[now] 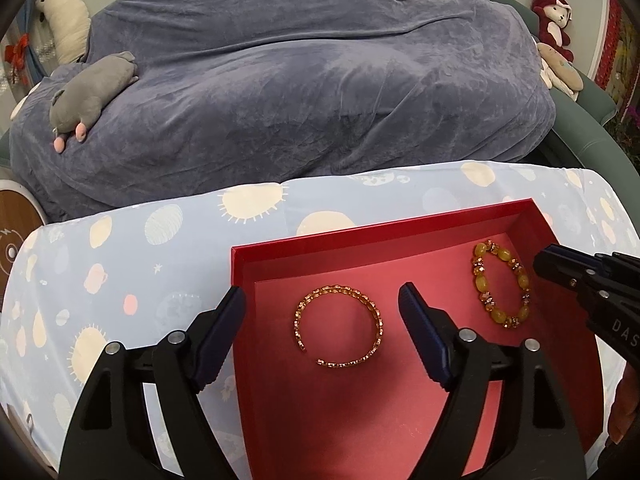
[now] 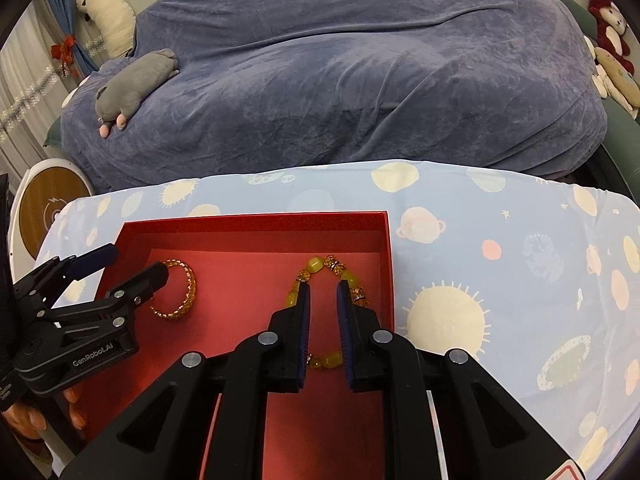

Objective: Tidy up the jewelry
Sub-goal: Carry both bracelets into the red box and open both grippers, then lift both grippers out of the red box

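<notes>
At the far left of the left wrist view a round wooden disc (image 1: 12,232) with a white rim shows at the frame edge. Above it, in the upper left, a grey plush animal (image 1: 90,90) lies on the blue-grey blanket (image 1: 320,92) that fills the upper half of the frame. Below the blanket there is a light blue cloth (image 1: 120,264) with suns and planets printed on it.

The left gripper (image 1: 322,300) fills the lower middle of the frame. Its fingers are spread wide and hold nothing; the left finger is over the left wall of the red box (image 1: 384,224), the right finger is over the box floor. Between the two fingertips the thin gold bangle (image 1: 339,330) lies flat on the floor of the box, and it is not touched.

Further right in the box, near its right wall, lies the yellow bead bracelet (image 1: 502,284).

In the right wrist view the right gripper (image 2: 323,292) is in the middle of the frame, low over this bracelet (image 2: 316,266). Its fingers are close together with a narrow gap, and they grasp nothing; parts of the bracelet show on both outer sides of them. At the upper right edge a red plush toy (image 2: 610,24) sits.
</notes>
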Motion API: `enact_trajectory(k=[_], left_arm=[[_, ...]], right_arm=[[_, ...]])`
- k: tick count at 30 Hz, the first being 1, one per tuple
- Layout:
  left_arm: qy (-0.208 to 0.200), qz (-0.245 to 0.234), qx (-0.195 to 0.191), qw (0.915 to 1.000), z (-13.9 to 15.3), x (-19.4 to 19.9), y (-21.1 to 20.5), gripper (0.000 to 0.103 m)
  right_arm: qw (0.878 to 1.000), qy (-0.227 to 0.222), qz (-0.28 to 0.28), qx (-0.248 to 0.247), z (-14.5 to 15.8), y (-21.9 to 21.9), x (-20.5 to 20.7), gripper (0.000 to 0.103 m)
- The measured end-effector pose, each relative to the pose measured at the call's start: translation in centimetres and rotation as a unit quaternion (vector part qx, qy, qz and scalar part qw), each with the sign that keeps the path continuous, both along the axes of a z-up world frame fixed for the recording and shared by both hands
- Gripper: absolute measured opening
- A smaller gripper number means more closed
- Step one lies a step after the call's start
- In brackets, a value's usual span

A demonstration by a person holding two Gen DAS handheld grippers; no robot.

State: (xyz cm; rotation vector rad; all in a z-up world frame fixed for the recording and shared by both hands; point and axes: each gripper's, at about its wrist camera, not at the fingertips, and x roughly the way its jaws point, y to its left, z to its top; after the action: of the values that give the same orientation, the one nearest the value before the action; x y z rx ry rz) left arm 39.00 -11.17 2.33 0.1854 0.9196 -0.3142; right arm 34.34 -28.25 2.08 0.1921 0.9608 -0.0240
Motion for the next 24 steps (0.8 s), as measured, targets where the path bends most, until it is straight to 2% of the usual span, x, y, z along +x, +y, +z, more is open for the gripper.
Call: enact_trajectory(k=[5,12,15,18,24], left_arm=[[-0.014,0.018,-0.026,0.9994,2.8,-2.4,1.4,0.075],[-0.021,0.035,-0.027,0.9988,5.8,-9.2,4.0,0.075],[-0.021,0.035,-0.014,0.9991,5.8,-13.0,5.0,0.075],[-0.010,0.040,-0.017,0.9990,5.4,-16.2,6.1,0.075],[0.002,0.050,0.004,0.9987,3.6,-21.9,7.4,0.075]], right_arm=[[1.000,-0.015,-0.010,0.005,2.4,-0.1,-3.5,0.023],[1.000,-0.020,-0.004,-0.016,4.5,1.1,-10.8,0.028],[0.999,-0.017,0.001,-0.027,4.6,1.9,-14.5,0.028],[0.999,-0.009,0.002,-0.031,4.2,2.6,-18.1,0.029],[0.998,0.022,0.006,-0.060,1.5,4.3,-24.7,0.033]])
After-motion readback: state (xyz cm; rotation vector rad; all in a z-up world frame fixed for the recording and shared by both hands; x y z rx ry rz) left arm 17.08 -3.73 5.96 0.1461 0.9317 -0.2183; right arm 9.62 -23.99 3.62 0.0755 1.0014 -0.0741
